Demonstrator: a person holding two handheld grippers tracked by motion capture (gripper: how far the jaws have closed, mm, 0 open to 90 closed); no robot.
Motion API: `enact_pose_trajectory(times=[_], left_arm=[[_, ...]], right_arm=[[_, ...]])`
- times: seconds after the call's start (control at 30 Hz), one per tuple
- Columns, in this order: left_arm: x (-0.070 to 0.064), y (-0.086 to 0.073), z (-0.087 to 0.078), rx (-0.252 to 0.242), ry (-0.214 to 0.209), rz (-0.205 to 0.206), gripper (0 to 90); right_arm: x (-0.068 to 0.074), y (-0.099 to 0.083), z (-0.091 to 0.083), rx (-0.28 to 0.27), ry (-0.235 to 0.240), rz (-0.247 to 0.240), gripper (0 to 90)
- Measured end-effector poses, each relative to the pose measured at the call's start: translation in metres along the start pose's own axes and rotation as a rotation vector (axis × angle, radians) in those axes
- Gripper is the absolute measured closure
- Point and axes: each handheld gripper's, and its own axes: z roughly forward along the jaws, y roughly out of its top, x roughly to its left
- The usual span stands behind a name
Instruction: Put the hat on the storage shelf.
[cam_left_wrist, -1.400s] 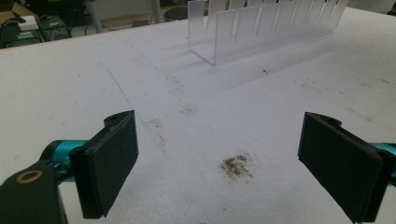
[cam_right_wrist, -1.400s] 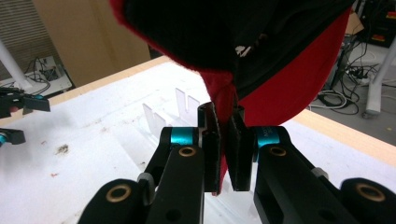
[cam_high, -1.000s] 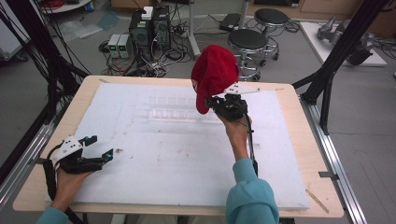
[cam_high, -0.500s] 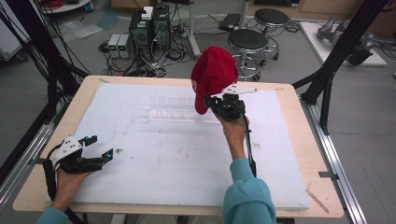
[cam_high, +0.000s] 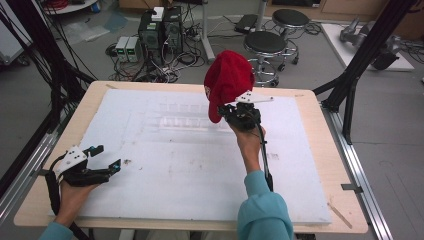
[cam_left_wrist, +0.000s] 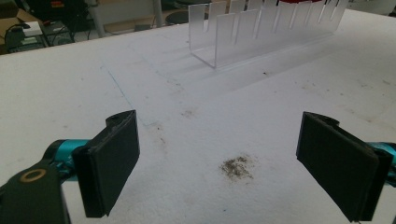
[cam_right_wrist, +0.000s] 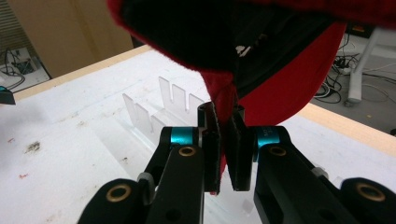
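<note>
Red fabric of a cap (cam_high: 228, 80) hangs in the air above the far middle of the white foam board (cam_high: 200, 165), and we hold it there by the edge of its brim with our right gripper (cam_high: 242, 114). In the right gripper view the two black jaws are pressed together on that brim edge (cam_right_wrist: 226, 112), with the cap's dark underside spread above them. Just beyond and below the cap stands a clear acrylic slotted rack (cam_left_wrist: 261, 28), upright on the board; we see its row of dividers in both gripper views. Our left gripper (cam_high: 102, 162) rests low at the near left corner of the board, well apart from the cap, its jaws spread wide with nothing between them. A small dark smudge (cam_left_wrist: 237, 166) marks the foam between its pads.
</note>
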Motion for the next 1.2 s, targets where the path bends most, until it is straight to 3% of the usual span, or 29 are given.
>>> enact_pose_trajectory(times=[0.13, 0.27, 0.43, 0.87, 0.93, 1.07, 1.17, 1.2], left_arm=[[0.0, 0.0, 0.0, 0.002, 0.002, -0.002, 13.9], [0.001, 0.0, 0.0, -0.002, 0.003, -0.008, 14.0], [0.0, 0.0, 0.0, -0.001, 0.003, -0.006, 13.9], [0.0, 0.0, 0.0, 0.0, 0.009, -0.005, 14.0], [0.0, 0.0, 0.0, -0.002, 0.01, -0.005, 14.0], [0.0, 0.0, 0.0, 0.001, 0.011, -0.001, 14.1], [0.0, 0.0, 0.0, -0.003, 0.014, -0.01, 14.1], [0.0, 0.0, 0.0, -0.002, 0.014, -0.012, 14.1]], right_arm=[[0.002, -0.001, 0.001, 0.007, -0.007, -0.001, 85.8], [0.005, -0.004, 0.007, 0.031, -0.016, -0.033, 85.8], [0.005, -0.011, 0.011, 0.032, -0.015, -0.002, 85.8], [0.008, -0.028, 0.016, 0.011, -0.023, 0.014, 84.6], [0.008, -0.028, 0.017, 0.018, -0.042, 0.012, 64.3], [0.006, -0.03, 0.016, 0.023, -0.065, 0.052, 37.4], [0.004, -0.03, 0.01, 0.023, -0.074, 0.075, 21.1], [0.004, -0.03, 0.008, 0.027, -0.077, 0.08, 20.3]])
